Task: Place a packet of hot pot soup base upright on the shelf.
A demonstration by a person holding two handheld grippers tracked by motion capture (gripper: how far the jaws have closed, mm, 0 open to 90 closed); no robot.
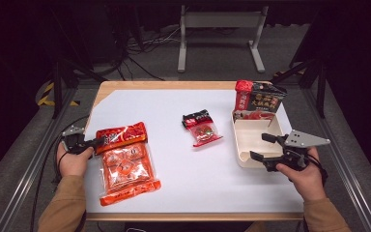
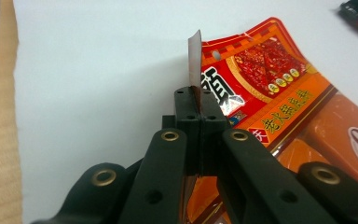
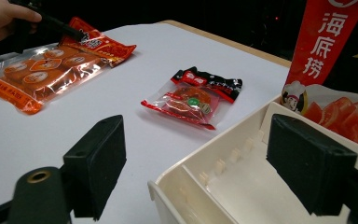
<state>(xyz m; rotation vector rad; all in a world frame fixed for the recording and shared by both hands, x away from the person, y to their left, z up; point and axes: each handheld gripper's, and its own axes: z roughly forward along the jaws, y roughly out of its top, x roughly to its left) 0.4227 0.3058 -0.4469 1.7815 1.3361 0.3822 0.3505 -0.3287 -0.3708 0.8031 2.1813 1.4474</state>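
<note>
A large orange snack packet (image 1: 125,162) lies flat at the table's left. My left gripper (image 1: 99,141) is shut on its upper left corner, and the pinched film stands up between the pads (image 2: 196,100) above the packet's red header (image 2: 270,93). At the right, my right gripper (image 1: 260,146) stands open at the left wall of a white plastic tray (image 1: 251,163). In the right gripper view one pad hangs outside the tray wall (image 3: 205,156) and the other over its inside, my right gripper (image 3: 203,163) touching neither. A small red packet (image 1: 202,127) lies mid-table.
A red and black hot-pot box (image 1: 260,99) stands upright at the tray's far end (image 3: 326,42). The small red packet (image 3: 191,98) lies between the two hands. White table sheet runs to wooden edges; a metal frame stands on the floor behind.
</note>
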